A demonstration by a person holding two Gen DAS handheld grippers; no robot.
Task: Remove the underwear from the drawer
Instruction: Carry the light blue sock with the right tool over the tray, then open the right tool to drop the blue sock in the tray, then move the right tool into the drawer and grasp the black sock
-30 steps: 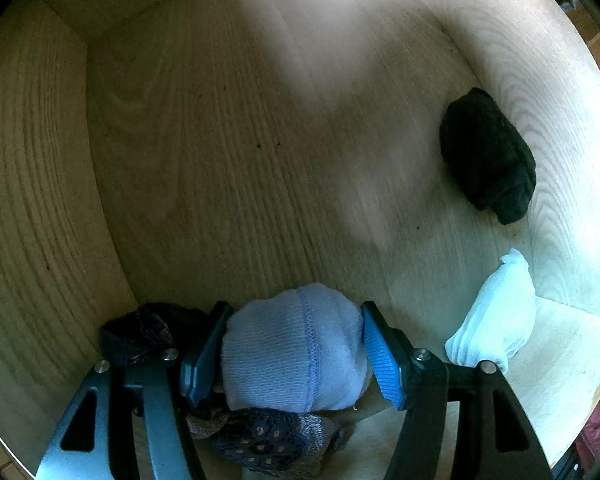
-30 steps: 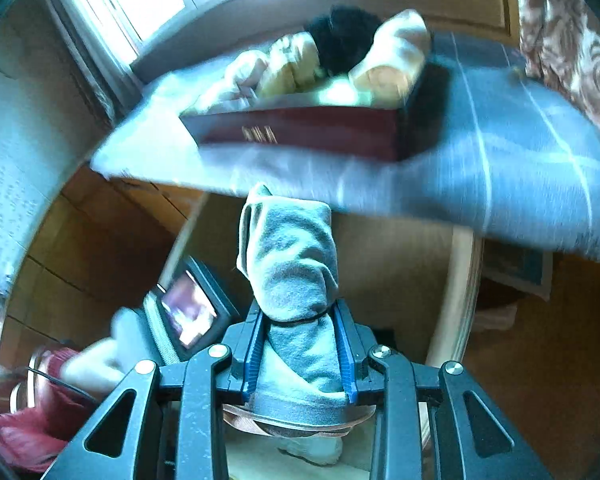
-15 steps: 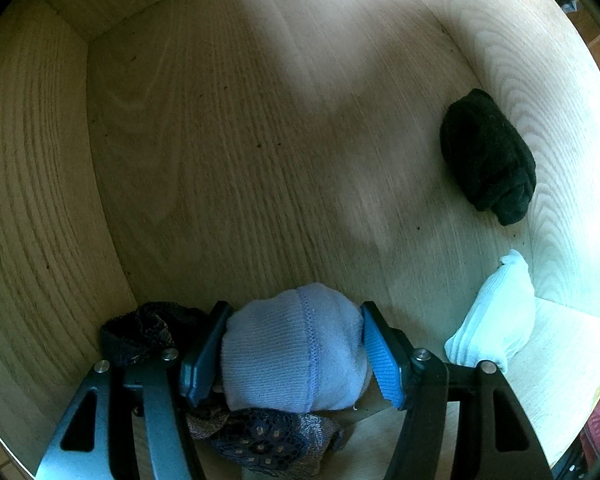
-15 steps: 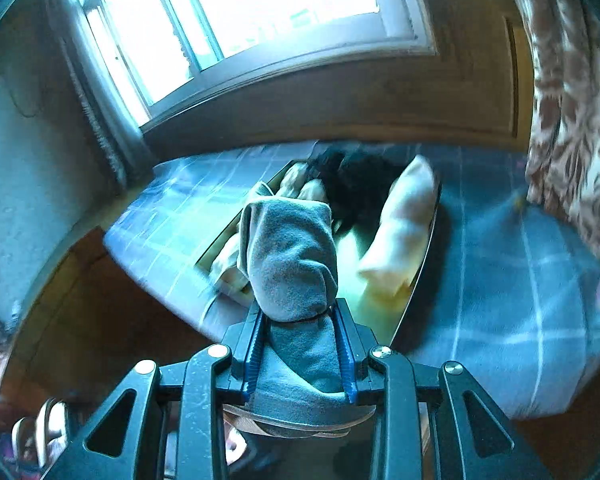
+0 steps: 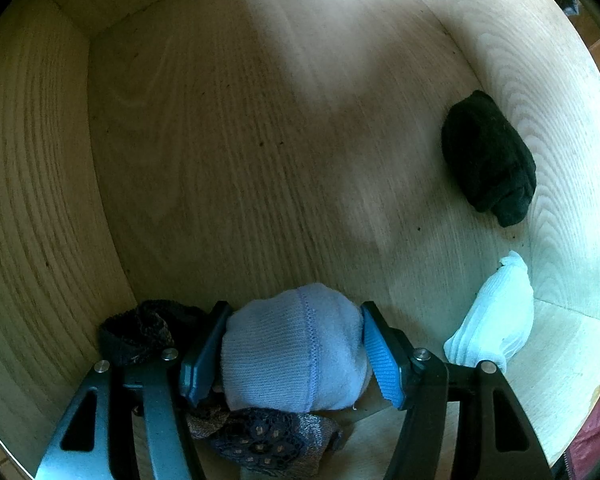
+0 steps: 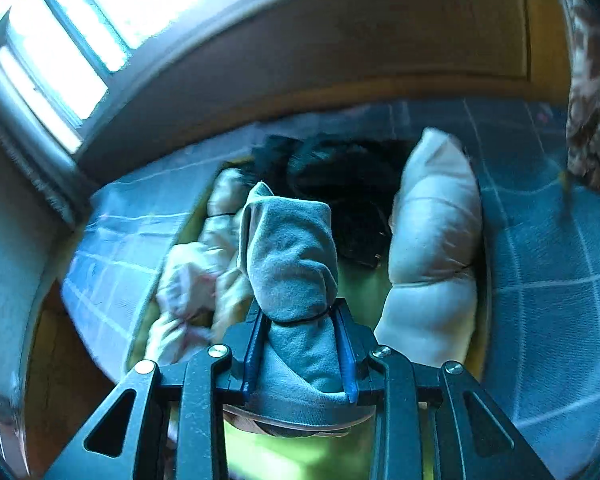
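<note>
In the left wrist view my left gripper points down into a pale wooden drawer. Its blue pads press both sides of a rolled pale blue underwear. A dark lace piece lies under and beside the left finger. A black roll and a white roll lie by the right wall. In the right wrist view my right gripper is shut on a rolled grey underwear, held above an open box on a bed.
The box holds a large cream roll, black garments and pale pinkish pieces. A blue checked bedcover lies under it. A bright window is at upper left and a patterned curtain at the right edge.
My right gripper has carried the grey underwear from below the bed's edge to above the box on the bed. The left gripper and the pale blue roll have not moved.
</note>
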